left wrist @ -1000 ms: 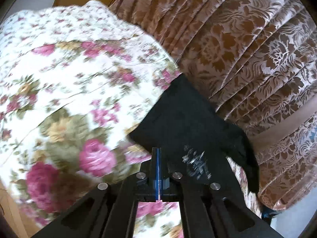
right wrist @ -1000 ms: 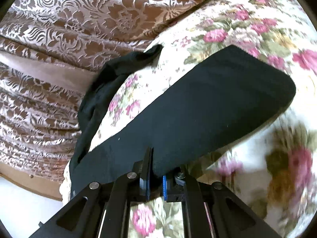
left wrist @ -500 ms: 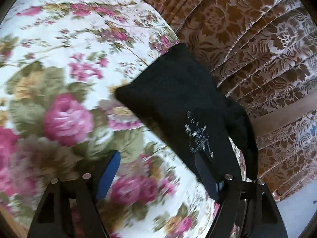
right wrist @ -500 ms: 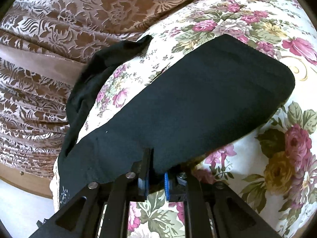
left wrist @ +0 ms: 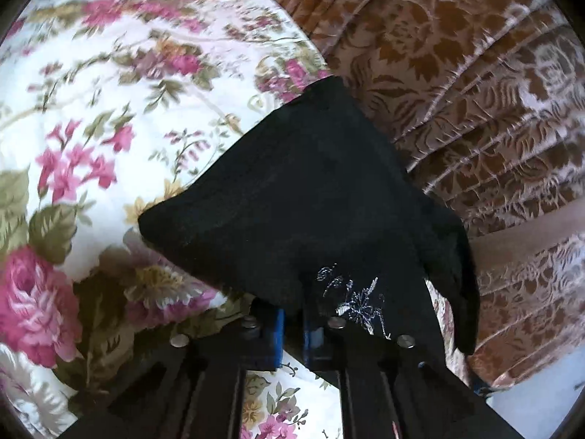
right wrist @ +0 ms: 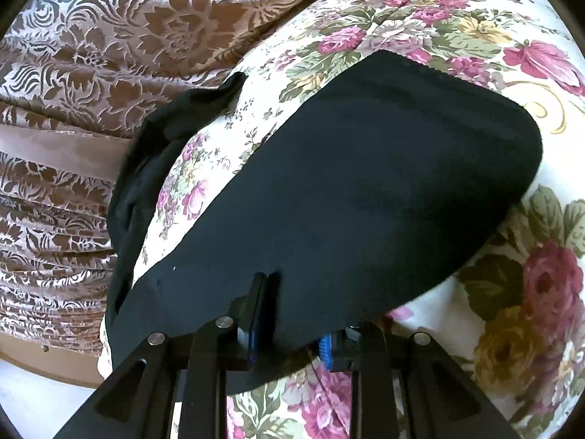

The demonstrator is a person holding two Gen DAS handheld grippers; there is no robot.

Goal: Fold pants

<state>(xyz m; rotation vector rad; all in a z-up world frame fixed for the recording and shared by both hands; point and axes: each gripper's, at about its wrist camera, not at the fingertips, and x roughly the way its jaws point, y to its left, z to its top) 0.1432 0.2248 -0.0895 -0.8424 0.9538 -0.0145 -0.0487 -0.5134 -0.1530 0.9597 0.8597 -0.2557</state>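
Black pants lie folded on a floral bedspread, with a small white embroidered mark near my left gripper. That gripper is shut on the near edge of the pants. In the right wrist view the pants spread as a broad dark panel, and one part hangs over the bed's left edge. My right gripper has its jaws opening; the hem of the pants sits loose between them, and a gap shows beside the blue pad.
A brown and silver patterned fabric hangs along the side of the bed, also seen as the brown fabric on the left. Pale floor shows below it. The bedspread stretches away to the right.
My left gripper opened wide, moved in over the pants' edge and closed on it. The right gripper's jaws have spread apart around the hem they pinched before.
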